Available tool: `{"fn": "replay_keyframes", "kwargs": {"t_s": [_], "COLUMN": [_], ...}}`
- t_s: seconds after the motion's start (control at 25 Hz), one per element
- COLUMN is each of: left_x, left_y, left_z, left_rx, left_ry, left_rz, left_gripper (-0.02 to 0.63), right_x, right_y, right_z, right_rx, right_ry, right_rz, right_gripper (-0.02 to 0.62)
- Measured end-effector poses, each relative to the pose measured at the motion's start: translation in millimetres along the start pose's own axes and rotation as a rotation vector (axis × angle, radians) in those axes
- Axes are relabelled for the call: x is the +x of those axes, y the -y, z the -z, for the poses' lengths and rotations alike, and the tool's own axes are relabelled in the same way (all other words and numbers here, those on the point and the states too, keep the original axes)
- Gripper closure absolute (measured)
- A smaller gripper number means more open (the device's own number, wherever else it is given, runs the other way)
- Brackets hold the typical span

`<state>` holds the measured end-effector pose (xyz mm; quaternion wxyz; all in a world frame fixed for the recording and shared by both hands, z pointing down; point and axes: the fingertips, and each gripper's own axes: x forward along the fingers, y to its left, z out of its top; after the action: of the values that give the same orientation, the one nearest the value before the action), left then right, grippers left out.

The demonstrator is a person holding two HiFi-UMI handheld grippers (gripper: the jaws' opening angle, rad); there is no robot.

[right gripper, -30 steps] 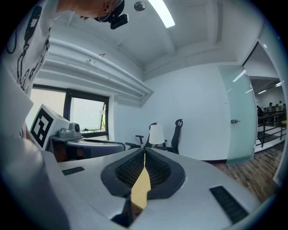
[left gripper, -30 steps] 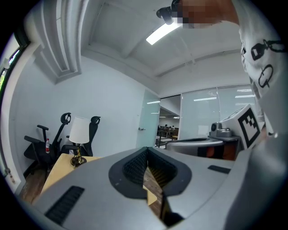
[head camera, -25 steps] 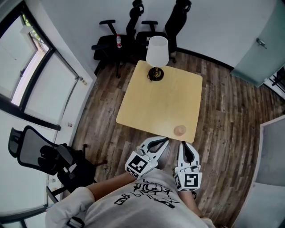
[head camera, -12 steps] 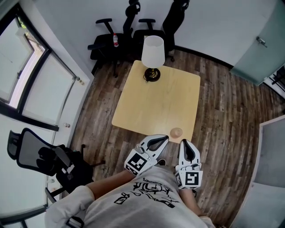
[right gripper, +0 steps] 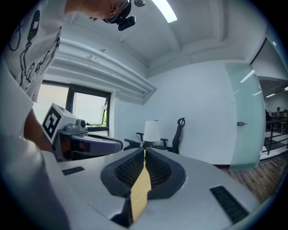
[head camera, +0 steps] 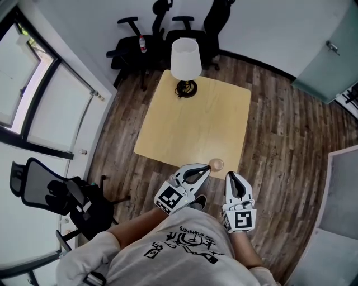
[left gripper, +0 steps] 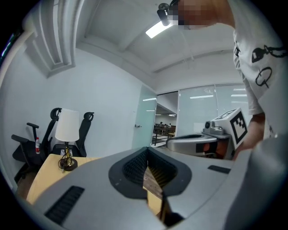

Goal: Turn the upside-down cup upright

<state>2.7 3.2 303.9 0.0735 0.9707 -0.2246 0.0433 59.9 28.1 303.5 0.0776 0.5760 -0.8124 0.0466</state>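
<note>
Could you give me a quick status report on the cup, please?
Left gripper and right gripper shut, empty. Cup at near edge of table, not gripped. Lamp at far edge; path clear.

Two tools are in view: the left tool [head camera: 207, 167] and the right tool [head camera: 229, 175]. One bench [head camera: 196, 123] lies ahead of them. It carries one cup [head camera: 216, 165], just off the left tool's tip, and one lamp [head camera: 185, 58] at the end farthest from both tools. There are three office chairs (all black): a far-left chair [head camera: 124, 47] and a far-right chair [head camera: 215, 17] beyond the lamp, and a mesh-backed chair [head camera: 33, 184] well off to the left tool's left. One bottle [head camera: 141, 43] sits on the far-left chair. One frosted door [head camera: 321, 61] stands well out to the right tool's right.
</note>
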Motion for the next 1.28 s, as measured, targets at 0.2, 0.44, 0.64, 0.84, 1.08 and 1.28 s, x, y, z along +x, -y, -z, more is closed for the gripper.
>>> {"fn": "replay_keyframes", "kwargs": {"t_s": [0.2,0.44,0.64,0.84,1.08,1.28], "left_x": [11.5,29.8,42.2,47.8,50.7,55.3], "left_y": [-0.9,-13.5,-17.8,-29.0,-35.0,-41.9], "left_z": [23.3,57.4,96.4,134.0,171.7,195.1], "left_rx": [0.022,0.037,0.036,0.0,-0.03,-0.069], "left_ry": [0.002,-0.026,-0.057,-0.094,-0.132,-0.152], "left_rz": [0.064,0.096,0.117,0.107,0.1,0.099], "left_gripper": [0.595,0.595,0.595,0.595,0.595,0.595], "right_x": [9.7,23.4,35.0,48.7,58.2,69.1], "right_y": [6.1,13.9,13.8,13.0,16.0,12.5], "right_z": [24.9,66.7,113.7,161.6,202.9,236.3], "right_rx": [0.009,-0.003,0.009,0.019,0.008,-0.002], "right_ry": [0.017,0.005,-0.027,-0.063,-0.084,-0.13], "right_rz": [-0.035,-0.051,-0.062,-0.057,-0.03,-0.045], "right_gripper": [0.569,0.568,0.472,0.39,0.331,0.305]}}
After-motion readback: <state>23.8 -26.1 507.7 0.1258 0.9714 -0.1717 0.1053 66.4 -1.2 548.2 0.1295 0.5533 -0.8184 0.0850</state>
